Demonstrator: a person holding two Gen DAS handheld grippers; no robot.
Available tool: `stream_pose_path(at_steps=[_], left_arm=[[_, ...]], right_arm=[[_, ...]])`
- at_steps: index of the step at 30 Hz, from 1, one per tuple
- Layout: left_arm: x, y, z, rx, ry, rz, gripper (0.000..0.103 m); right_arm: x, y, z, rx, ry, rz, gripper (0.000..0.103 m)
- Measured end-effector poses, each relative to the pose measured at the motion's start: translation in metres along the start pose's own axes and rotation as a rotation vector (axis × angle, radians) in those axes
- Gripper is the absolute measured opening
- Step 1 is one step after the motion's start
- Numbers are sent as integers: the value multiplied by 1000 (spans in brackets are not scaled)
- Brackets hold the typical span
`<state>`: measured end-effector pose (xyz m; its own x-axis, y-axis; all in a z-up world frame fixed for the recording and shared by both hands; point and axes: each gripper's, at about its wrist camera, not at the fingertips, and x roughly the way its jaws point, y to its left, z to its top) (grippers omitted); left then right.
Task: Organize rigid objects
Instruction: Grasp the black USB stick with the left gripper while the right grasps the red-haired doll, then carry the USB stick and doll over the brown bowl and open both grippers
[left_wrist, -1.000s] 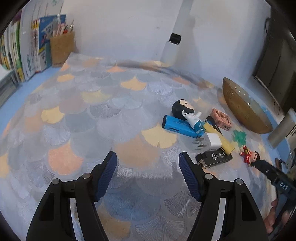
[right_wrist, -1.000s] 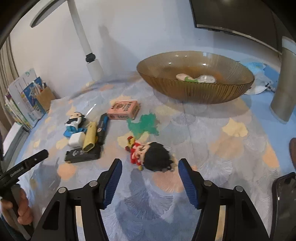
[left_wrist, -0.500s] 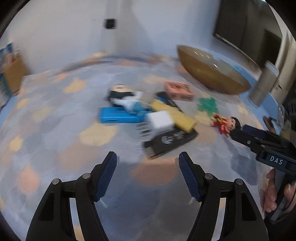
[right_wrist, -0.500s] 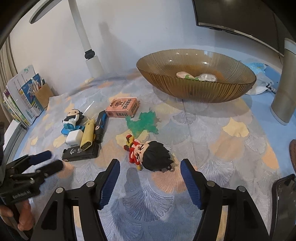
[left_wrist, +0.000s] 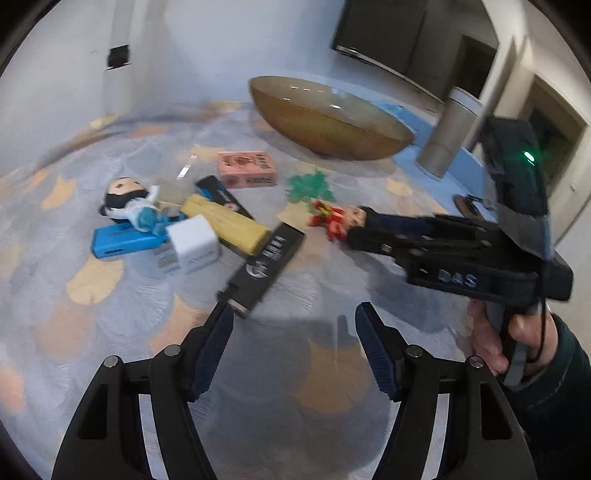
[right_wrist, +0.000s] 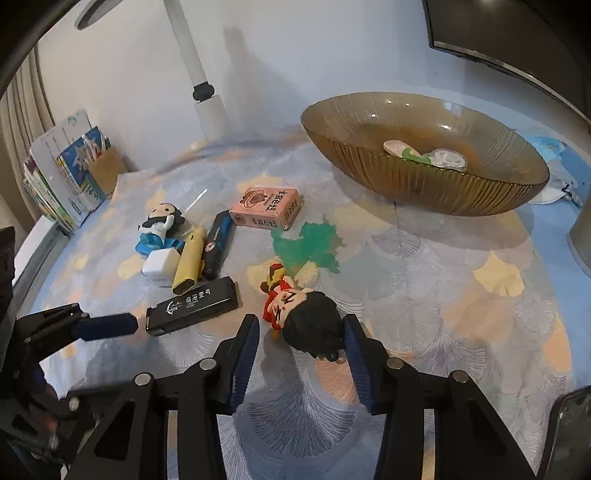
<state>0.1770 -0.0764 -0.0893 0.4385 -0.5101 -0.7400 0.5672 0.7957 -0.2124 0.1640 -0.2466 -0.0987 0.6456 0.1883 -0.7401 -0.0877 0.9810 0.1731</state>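
Observation:
A red-clothed doll with black hair (right_wrist: 306, 321) lies on the patterned cloth. My right gripper (right_wrist: 301, 332) has its jaws closing around the doll's head; a gap still shows at the left pad. In the left wrist view the doll (left_wrist: 334, 218) sits at the tip of the right gripper (left_wrist: 365, 225). My left gripper (left_wrist: 293, 325) is open with nothing between its fingers, just short of a black stick (left_wrist: 266, 266). A brown glass bowl (right_wrist: 424, 184) holding a few small items stands at the back right.
Left of the doll lie the black stick (right_wrist: 192, 304), a yellow marker (right_wrist: 190, 258), a white charger cube (right_wrist: 159, 266), a dark pen (right_wrist: 218, 243), a small blue-and-white figure (right_wrist: 159, 225), a pink box (right_wrist: 267, 206) and a green toy (right_wrist: 310, 247). Books (right_wrist: 66, 177) line the far left.
The left gripper's view has swung right from bare cloth to the cluster of objects. The right gripper's jaws have narrowed around the doll's head, which now lies between them.

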Motion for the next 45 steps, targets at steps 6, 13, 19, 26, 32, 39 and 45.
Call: stream_pose_path(at_steps=[6,13,19,26,32,39,45], left_arm=[[25,1,20,28,46,80,63],[42,-18,25,96,46,142,21],[20,-14,3,0,26,153,21],[-21,16,-38,-134,11,227,21],[-26,26,-46,-174,-8,215,22],[-23,16,-46,-150,-16,246,35],[-18,13,-42,-138,-21,293,35]], right_arm=[[3,-4,0,29,13,10,45],[6,2,0,2,16,-25,45],[2,16,-3,-70,0,-31,32],[-17,17,-23,24,50,52,32],[-30,29,-43,15,94,63,32],[-28,34,-46,-20,104,52,41],[-19,37,-37,-37,93,-7,51]])
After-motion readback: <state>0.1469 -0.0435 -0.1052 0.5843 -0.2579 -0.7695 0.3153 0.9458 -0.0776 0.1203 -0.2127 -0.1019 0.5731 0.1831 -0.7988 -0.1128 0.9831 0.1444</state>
